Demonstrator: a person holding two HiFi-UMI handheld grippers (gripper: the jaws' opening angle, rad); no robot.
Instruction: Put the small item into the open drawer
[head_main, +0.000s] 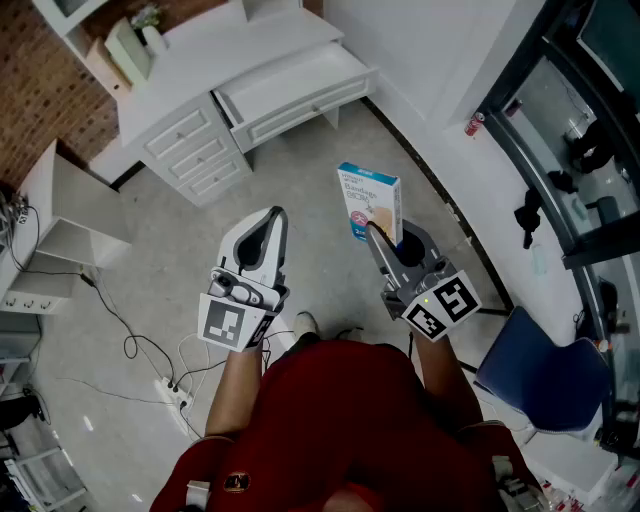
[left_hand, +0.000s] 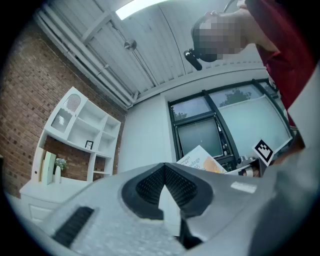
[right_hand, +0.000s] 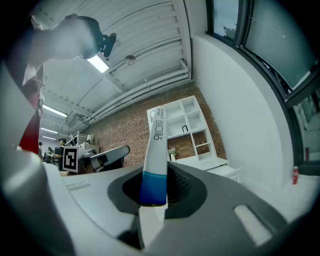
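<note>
The small item is a flat white and blue bandage box (head_main: 370, 203). It stands upright in my right gripper (head_main: 377, 237), which is shut on its blue lower edge. In the right gripper view the box (right_hand: 156, 150) rises edge-on from between the pads. My left gripper (head_main: 275, 216) is held level beside it, shut with nothing in it; its dark pads (left_hand: 176, 186) meet at the tips. The open drawer (head_main: 292, 88) juts out of the white desk at the top of the head view, well ahead of both grippers.
A stack of small drawers (head_main: 190, 152) sits left of the open one. Further off are a white shelf unit (right_hand: 186, 126), a red can (head_main: 474, 124) on the sill, a blue chair (head_main: 535, 368) at the right, and cables with a power strip (head_main: 170, 392) on the floor.
</note>
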